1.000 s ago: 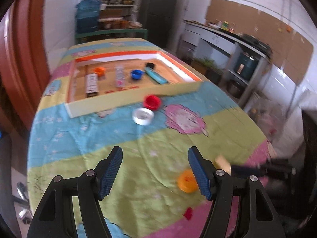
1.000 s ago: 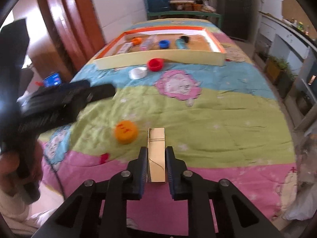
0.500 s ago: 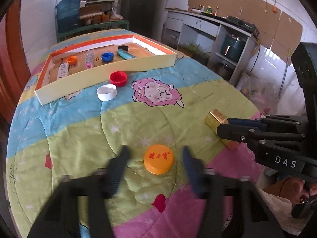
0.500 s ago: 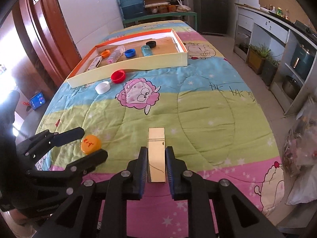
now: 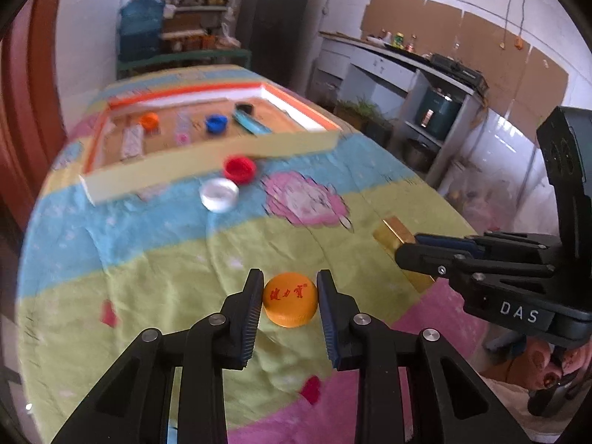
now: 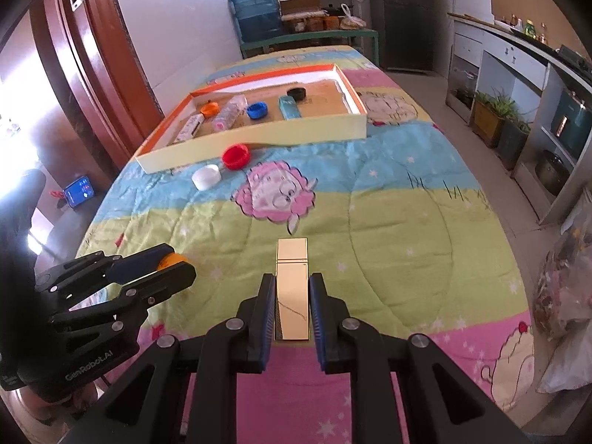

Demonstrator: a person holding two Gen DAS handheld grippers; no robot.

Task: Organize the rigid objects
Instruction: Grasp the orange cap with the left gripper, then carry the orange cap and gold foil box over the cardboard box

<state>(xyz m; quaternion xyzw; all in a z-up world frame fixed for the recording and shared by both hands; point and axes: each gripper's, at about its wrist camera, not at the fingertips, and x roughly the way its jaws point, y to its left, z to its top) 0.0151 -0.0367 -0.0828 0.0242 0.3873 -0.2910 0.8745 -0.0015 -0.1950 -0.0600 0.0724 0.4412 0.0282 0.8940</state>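
I have my right gripper pinched on the gold box, its pads flat against the two long sides so the box points forward out of the jaws and will not twist on me. From the left wrist view it looks clear of the quilt, though I cannot be certain. My left gripper is closing its jaws around the orange cap, which sits between them on the green band of the quilt; the pads are at its rim on both sides, and I cannot tell whether they bite yet. I straddle it across its width because that is the only way a low round cap gives the pads something to press.

The tray lies at the far end of the bed, well apart from both grippers, already holding a blue cap, a black cap, a small orange cap and some flat packets. A red cap and a white cap rest on the quilt just outside its near wall, so I judge they remain to be collected, with both my loads bound for the tray
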